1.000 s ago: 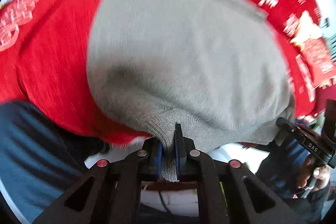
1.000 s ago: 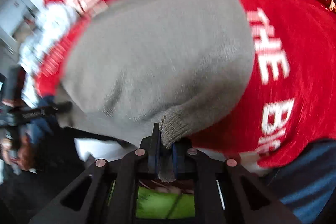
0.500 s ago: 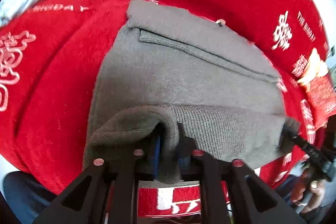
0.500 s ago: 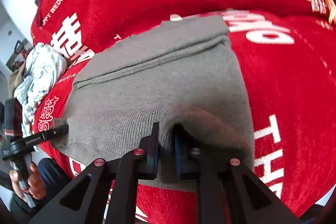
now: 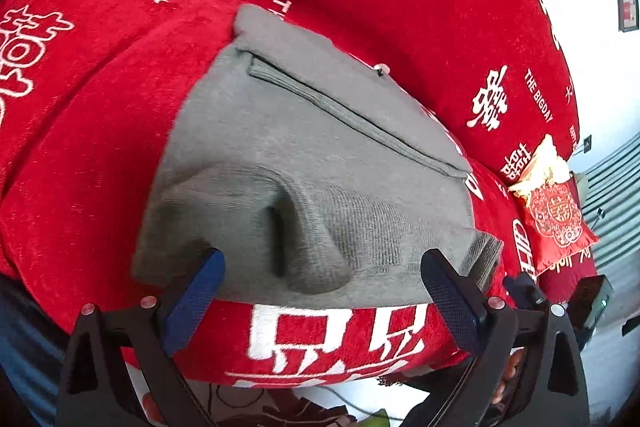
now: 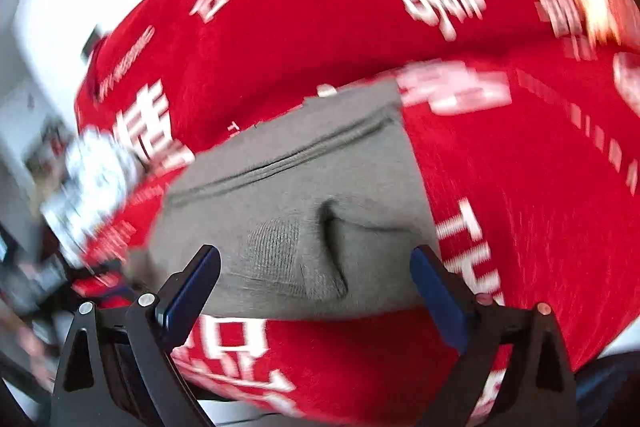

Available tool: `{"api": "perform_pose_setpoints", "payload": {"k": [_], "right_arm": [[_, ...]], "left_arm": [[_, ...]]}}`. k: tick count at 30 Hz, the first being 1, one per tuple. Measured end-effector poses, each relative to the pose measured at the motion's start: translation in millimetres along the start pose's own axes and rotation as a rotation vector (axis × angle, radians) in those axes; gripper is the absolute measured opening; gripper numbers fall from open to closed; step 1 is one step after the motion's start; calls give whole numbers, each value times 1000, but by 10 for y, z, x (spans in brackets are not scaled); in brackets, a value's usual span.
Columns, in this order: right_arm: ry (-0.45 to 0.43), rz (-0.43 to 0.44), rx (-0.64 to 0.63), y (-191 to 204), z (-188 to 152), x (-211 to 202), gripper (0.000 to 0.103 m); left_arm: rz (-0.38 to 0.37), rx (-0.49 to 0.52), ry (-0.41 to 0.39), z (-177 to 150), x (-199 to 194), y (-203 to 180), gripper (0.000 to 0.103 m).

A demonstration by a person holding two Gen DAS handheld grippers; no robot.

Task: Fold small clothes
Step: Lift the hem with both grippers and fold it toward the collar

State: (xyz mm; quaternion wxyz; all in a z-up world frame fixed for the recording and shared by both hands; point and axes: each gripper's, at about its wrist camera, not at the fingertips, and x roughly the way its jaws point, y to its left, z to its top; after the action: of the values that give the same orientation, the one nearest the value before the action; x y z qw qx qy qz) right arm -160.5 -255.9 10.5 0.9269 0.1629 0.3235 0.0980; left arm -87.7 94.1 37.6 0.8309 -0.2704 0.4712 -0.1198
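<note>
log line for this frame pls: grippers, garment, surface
left gripper: open, jaws just opened, empty | right gripper: open, jaws just opened, empty | grey knit garment: released, folded, lying on red blanket

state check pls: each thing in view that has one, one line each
grey knit garment: folded, lying on the bedspread, released, a pinch ridge left near its front edge
left gripper: open, jaws just opened, empty
right gripper: open, jaws just opened, empty
red bedspread: spread under the garment
</note>
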Motion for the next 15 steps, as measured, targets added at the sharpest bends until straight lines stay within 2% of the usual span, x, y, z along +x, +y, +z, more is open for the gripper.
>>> {"api": "perform_pose_setpoints", "payload": {"k": [1, 2, 5, 8, 9, 11, 13, 14, 15], "right_arm": [[-2, -15, -42, 98, -20, 44, 96], [5, -23, -83, 150, -40, 98, 94], [24, -31, -118, 264, -112, 261, 92], [27, -41, -68, 213, -124, 384, 80], [23, -38, -30, 162, -119, 399, 79], [18, -38, 16, 74, -124, 410, 76], [23, -48, 14, 59, -107, 445, 68], [29, -43, 7, 58, -103, 464, 59], [42, -36, -4, 61, -102, 487, 46]], "left_arm": [[0, 3, 2, -7, 27, -25, 87], [-3, 6, 21, -12, 77, -41, 83], [13, 4, 36, -17, 195, -67, 83], [28, 8, 16, 16, 241, -89, 83], [27, 6, 9, 32, 246, -90, 82], [26, 8, 4, 59, 269, -92, 55], [26, 8, 16, 62, 315, -84, 51], [31, 12, 5, 51, 321, -84, 49], [45, 23, -9, 39, 314, -95, 37]]}}
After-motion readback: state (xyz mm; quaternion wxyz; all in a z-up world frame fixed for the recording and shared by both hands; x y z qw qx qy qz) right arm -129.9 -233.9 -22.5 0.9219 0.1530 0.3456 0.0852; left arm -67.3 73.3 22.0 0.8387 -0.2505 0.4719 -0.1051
